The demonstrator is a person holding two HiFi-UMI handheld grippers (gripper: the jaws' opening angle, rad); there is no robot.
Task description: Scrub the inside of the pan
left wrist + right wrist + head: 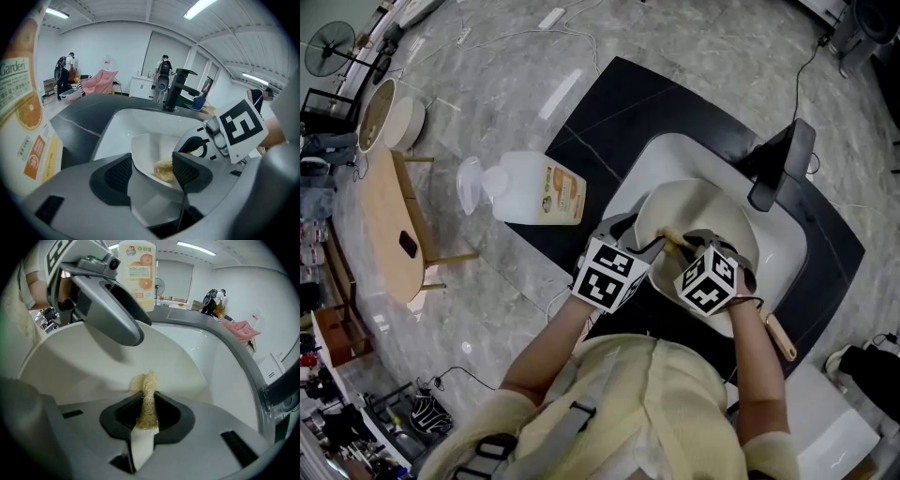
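My left tool (pixel 152 172) and right tool (pixel 147 416) are showing grey bodies, black pads (pixel 117 174) and black-and-white square-patterned cubes (pixel 609 272). The pan (pixel 698 211) is looking cream, the scrubber (pixel 146 394) straw-yellow, the sink (pixel 675 155) white, the surface (pixel 609 103) black with thin pale veins, and the bottle (pixel 520 186) milky with an orange label.

Pale-yellow short-sleeved top (pixel 661 398) crossed by grey straps (pixel 581 412) with a black buckle — the grey left gripper (pixel 152 171) and right gripper (pixel 147 414) each bear black ribbed pads (pixel 117 176) and a black-and-white marker cube (pixel 609 272).
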